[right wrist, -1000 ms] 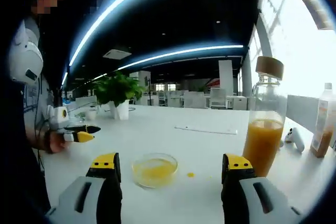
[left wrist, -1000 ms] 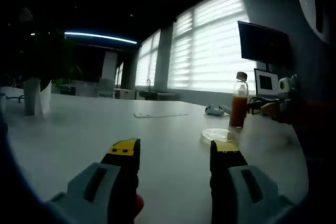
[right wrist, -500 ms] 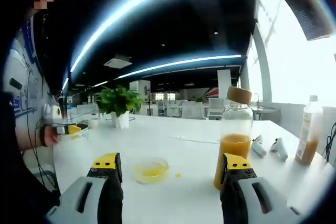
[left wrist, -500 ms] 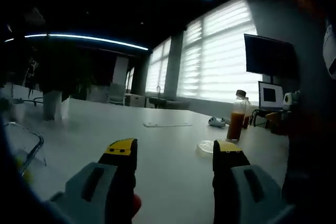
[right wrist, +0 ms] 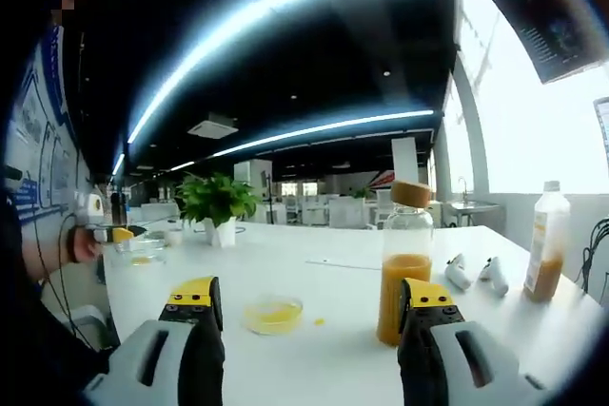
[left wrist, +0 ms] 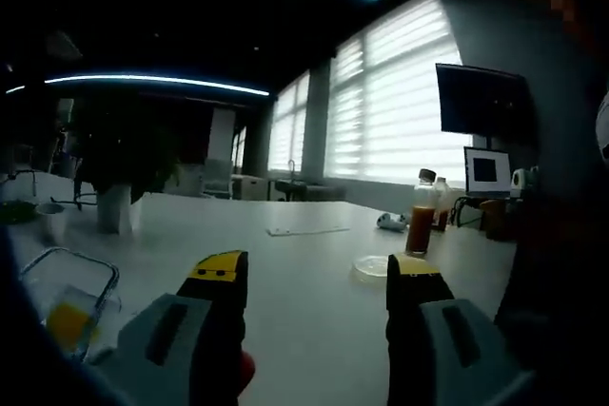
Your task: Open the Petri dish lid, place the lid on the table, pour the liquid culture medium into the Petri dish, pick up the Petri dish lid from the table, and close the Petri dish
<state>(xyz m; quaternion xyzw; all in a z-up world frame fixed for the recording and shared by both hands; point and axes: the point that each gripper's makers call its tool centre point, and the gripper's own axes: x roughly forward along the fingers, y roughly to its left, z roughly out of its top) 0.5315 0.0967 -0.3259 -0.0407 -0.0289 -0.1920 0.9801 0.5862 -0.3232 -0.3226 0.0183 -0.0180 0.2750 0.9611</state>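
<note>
The left tongs (left wrist: 309, 278) and right tongs (right wrist: 310, 303) are seen released, nothing between the jaws. The dish (right wrist: 272, 314) with yellow liquid sits on the counter (right wrist: 324, 349), left of the bottle (right wrist: 402, 268). A clear container (left wrist: 65, 303), cut off at the left gripper view's edge, has entered since before; both views have drawn back.

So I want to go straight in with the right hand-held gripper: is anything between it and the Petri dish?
Nothing visible: bare table lies between the right hand-held gripper and Petri dish; the juice bottle stands aside.
</note>
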